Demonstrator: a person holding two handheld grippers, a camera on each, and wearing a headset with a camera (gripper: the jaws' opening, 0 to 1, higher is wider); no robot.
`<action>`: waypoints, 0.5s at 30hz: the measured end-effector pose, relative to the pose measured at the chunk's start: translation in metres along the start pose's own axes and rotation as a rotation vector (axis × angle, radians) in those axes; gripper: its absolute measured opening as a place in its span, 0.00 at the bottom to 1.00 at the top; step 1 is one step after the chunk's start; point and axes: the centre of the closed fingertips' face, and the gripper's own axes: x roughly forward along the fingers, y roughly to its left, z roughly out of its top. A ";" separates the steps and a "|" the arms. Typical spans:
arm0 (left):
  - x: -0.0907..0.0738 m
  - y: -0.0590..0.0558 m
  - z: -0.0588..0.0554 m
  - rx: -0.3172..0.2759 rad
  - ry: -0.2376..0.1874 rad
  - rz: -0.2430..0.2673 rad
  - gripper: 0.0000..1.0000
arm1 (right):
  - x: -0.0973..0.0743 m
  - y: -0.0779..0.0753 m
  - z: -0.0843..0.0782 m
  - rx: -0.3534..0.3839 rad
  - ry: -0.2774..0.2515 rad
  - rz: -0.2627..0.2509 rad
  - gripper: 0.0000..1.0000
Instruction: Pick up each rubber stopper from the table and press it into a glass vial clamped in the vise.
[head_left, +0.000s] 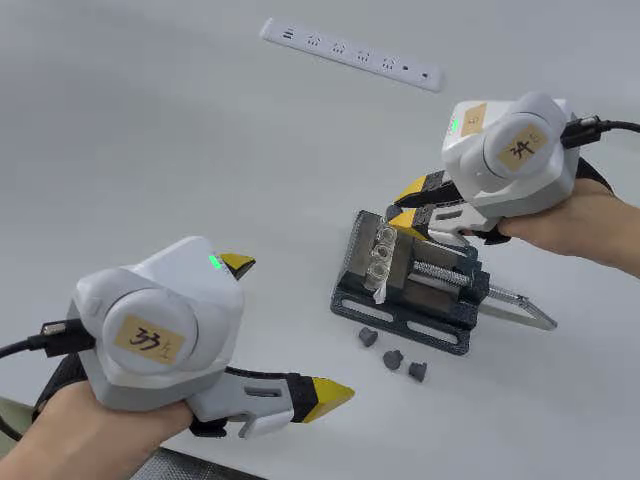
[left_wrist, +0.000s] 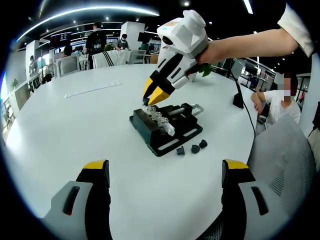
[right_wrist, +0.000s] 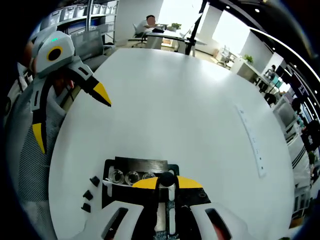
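A dark vise (head_left: 440, 300) on the white table clamps a row of glass vials (head_left: 381, 252). My right gripper (head_left: 400, 207) hovers at the far end of that row, shut on a black rubber stopper (right_wrist: 166, 178) that sits between its yellow tips just past the open vials (right_wrist: 131, 176). Three more stoppers (head_left: 392, 357) lie on the table in front of the vise. My left gripper (head_left: 290, 330) is low at the near left, open and holding nothing. In the left gripper view, the vise (left_wrist: 180, 132) and loose stoppers (left_wrist: 194, 148) lie well ahead of its jaws.
A white power strip (head_left: 350, 52) lies at the far side of the table. The vise's handle (head_left: 525, 308) sticks out to the right. Other people sit at desks beyond the table, and a mesh chair (left_wrist: 285, 150) stands beside it.
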 end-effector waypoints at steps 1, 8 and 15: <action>0.000 0.000 0.000 0.000 0.000 0.000 0.92 | 0.000 0.000 0.000 -0.004 0.002 0.000 0.07; 0.000 -0.001 -0.001 -0.001 0.002 -0.001 0.92 | 0.003 0.000 -0.002 -0.004 0.020 0.007 0.09; -0.001 0.001 -0.001 -0.004 0.001 0.001 0.92 | -0.004 0.000 0.007 -0.018 0.003 0.022 0.20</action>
